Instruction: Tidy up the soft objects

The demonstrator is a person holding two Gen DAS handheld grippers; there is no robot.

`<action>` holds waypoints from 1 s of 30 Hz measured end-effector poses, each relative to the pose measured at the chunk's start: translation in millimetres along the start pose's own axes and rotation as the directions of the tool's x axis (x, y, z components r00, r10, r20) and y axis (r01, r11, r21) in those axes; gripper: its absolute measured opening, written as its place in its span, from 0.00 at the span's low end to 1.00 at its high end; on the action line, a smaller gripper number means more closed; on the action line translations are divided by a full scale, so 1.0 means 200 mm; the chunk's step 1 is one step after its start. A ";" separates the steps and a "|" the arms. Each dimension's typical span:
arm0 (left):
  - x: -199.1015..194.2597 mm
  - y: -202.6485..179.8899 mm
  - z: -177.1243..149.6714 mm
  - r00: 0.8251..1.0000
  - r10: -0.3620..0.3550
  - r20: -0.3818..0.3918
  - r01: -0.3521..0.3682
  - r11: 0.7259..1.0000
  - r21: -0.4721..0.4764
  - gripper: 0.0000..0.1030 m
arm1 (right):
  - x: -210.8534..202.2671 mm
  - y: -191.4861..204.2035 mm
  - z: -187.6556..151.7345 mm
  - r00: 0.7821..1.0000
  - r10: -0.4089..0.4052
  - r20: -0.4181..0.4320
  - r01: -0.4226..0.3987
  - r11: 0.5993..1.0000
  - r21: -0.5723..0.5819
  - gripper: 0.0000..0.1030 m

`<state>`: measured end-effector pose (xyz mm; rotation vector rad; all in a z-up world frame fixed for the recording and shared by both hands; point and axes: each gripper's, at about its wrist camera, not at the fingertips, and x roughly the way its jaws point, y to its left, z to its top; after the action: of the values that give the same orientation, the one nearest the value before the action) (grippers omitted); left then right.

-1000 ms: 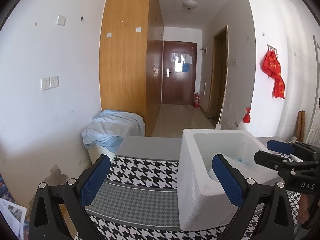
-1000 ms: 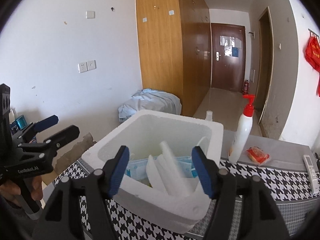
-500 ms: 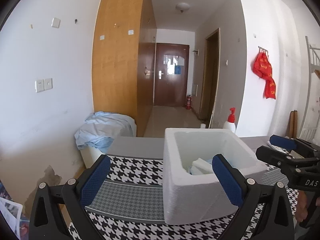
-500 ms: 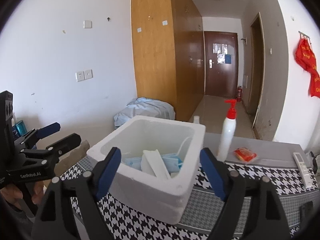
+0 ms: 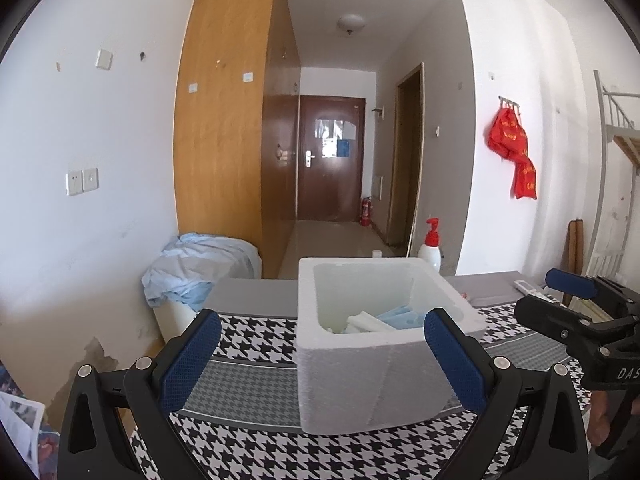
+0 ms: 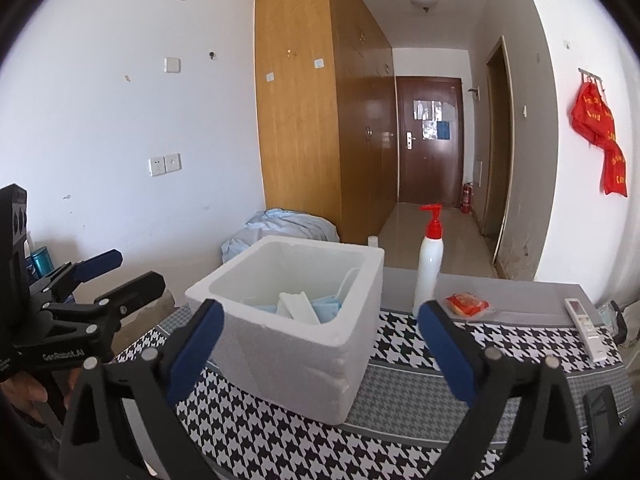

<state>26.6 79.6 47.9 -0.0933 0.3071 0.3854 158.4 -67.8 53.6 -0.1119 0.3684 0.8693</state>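
A white foam box (image 5: 360, 380) (image 6: 304, 360) stands on the houndstooth tablecloth (image 6: 460, 340). Blue and white face masks (image 5: 394, 317) (image 6: 298, 307) lie piled inside it. My left gripper (image 5: 321, 320) is open and empty, held back from the box's near left side; the right wrist view shows it at the left edge (image 6: 108, 276). My right gripper (image 6: 320, 312) is pulled back from the box's near right corner. Its jaws are opening wide with nothing pressed between them. It also shows at the right of the left wrist view (image 5: 572, 300).
A white pump bottle (image 6: 428, 264) with a red top stands behind the box. A red packet (image 6: 466, 304) and a white remote control (image 6: 584, 328) lie on the table's grey far strip. A light blue cloth heap (image 5: 192, 268) sits by the left wall.
Both grippers have drawn back from the foam box, which now looks smaller and farther off. The right gripper's jaws have spread wider and stand clear of the masks.
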 end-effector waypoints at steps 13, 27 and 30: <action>-0.13 -0.07 -0.04 0.999 -0.016 0.036 0.015 1.000 0.014 0.99 | -0.18 0.01 -0.07 0.999 -0.024 0.043 0.024 1.000 -0.001 0.97; -0.22 -0.14 -0.12 0.996 -0.041 0.078 0.038 0.999 0.030 0.99 | -0.28 -0.02 -0.20 0.996 -0.039 0.075 0.036 0.998 0.048 0.97; -0.23 -0.14 -0.14 0.996 -0.041 0.085 0.039 0.999 0.030 0.99 | -0.28 -0.02 -0.23 0.997 -0.054 0.063 0.051 0.998 0.048 0.97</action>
<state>-10.3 33.7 36.1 -0.0549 0.2255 0.3441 116.5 -121.3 30.8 -0.0506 0.3242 0.8100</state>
